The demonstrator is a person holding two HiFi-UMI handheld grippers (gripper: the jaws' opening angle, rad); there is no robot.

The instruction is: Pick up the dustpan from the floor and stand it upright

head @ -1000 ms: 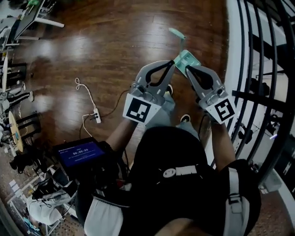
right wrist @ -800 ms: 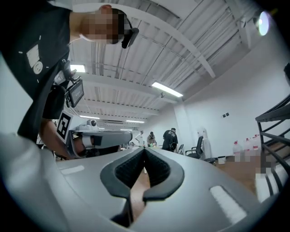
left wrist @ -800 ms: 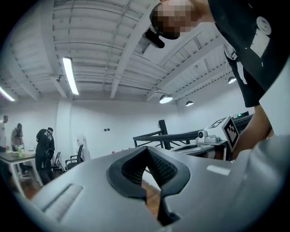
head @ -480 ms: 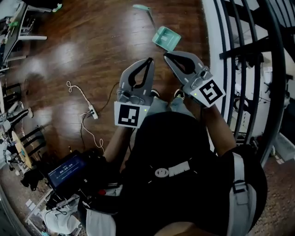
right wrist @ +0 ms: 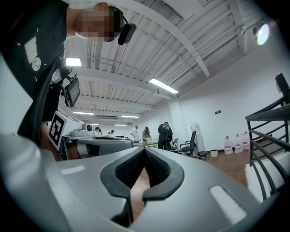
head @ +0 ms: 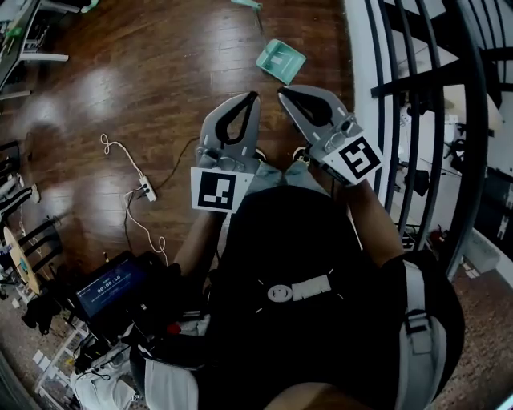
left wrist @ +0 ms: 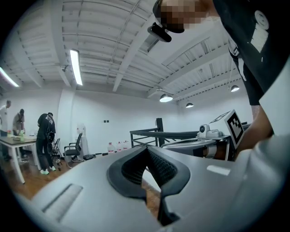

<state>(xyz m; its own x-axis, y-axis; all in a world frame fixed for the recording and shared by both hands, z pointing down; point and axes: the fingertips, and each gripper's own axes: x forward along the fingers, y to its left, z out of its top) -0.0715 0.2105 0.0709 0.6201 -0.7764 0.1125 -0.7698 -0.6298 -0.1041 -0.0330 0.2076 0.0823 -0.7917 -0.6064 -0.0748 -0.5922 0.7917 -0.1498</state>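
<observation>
The teal dustpan (head: 280, 60) lies on the wooden floor at the top of the head view, its thin handle (head: 250, 6) reaching to the frame's top edge. Both grippers are held side by side in front of the person, short of the pan and not touching it. My left gripper (head: 255, 95) is shut with nothing in it. My right gripper (head: 282, 90) is also shut and empty, its tip nearest the pan. In the left gripper view the left gripper (left wrist: 146, 148) points level into the room, as does the right gripper (right wrist: 145, 149) in its own view. Neither gripper view shows the pan.
A black railing (head: 405, 88) on a white ledge runs along the right. A power strip with a white cable (head: 146, 192) lies on the floor at left, with a lit screen (head: 100, 287) below it. People stand at a table (right wrist: 156, 133) far across the room.
The dustpan lay right at the right gripper's tip a second ago. Both grippers have since lifted and drawn away, and the pan now lies apart, farther ahead on the floor.
</observation>
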